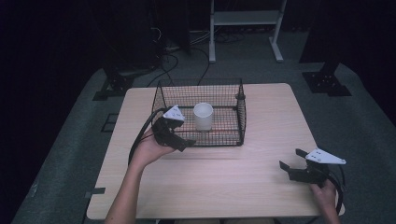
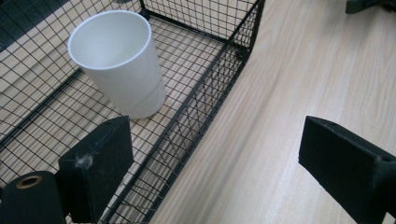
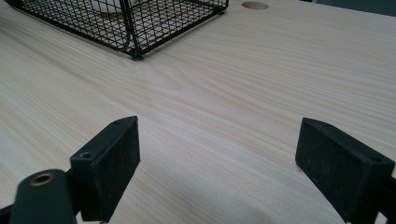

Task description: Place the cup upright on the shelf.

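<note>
From above, we see a person's left hand [image 1: 150,149] holding the left gripper [image 1: 180,138] at the front left corner of a black wire basket [image 1: 161,95] that sits toward the far side of a pale wooden surface [image 1: 224,182]. The grey three-cornered plate on top of this gripper tilts toward the basket, and its cable loops down past the wrist. In the left gripper view we find its jaws spread wide, straddling the basket's front wall: one jaw hangs over the mesh floor inside, the other over bare wood outside, and neither pinches anything.

Inside the basket stands a white cup [image 1: 203,116], upright and open at the top, near the middle and slightly toward the front. In the left gripper view the cup [image 2: 119,63] rests on the wire floor just beyond the inner jaw, apart from it.

Moving right, we cross an open stretch of the surface to the right gripper [image 1: 293,162], held low near the front right corner by the person's right hand [image 1: 325,193], well apart from the basket. Its jaws are likewise spread wide with nothing between them, pointing left across the wood. In the right gripper view we see the basket's corner [image 3: 135,28] far ahead at upper left and a round hole [image 3: 255,5] in the surface near the top edge.
</note>
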Demonstrator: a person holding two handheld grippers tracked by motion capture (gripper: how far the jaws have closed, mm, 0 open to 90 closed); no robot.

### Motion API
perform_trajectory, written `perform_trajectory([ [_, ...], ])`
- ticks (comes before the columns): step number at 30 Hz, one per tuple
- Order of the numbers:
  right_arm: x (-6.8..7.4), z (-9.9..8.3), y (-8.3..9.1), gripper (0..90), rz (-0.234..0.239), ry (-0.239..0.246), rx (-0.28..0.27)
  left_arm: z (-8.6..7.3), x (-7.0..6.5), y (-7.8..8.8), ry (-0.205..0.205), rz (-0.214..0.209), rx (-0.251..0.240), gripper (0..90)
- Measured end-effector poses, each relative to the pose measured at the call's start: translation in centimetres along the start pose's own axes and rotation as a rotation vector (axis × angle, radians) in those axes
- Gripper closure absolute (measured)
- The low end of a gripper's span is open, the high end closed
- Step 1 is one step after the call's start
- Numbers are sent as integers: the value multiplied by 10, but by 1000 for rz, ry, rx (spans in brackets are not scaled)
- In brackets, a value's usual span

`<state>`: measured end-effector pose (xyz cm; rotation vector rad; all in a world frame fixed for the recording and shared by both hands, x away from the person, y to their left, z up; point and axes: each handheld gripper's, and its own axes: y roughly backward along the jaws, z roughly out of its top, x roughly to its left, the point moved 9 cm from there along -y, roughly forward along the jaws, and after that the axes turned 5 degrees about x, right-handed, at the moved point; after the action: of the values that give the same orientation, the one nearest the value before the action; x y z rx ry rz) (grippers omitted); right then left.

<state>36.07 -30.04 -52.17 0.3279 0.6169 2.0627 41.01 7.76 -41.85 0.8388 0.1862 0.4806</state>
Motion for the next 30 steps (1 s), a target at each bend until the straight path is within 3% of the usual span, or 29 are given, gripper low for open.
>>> perform_trajectory([
  [22,0,0,0,131,-4,2,4,-26,-27,-1,0,-22,-25,93],
  [30,0,0,-1,131,-5,-1,6,-34,-39,3,3,-23,-66,93],
])
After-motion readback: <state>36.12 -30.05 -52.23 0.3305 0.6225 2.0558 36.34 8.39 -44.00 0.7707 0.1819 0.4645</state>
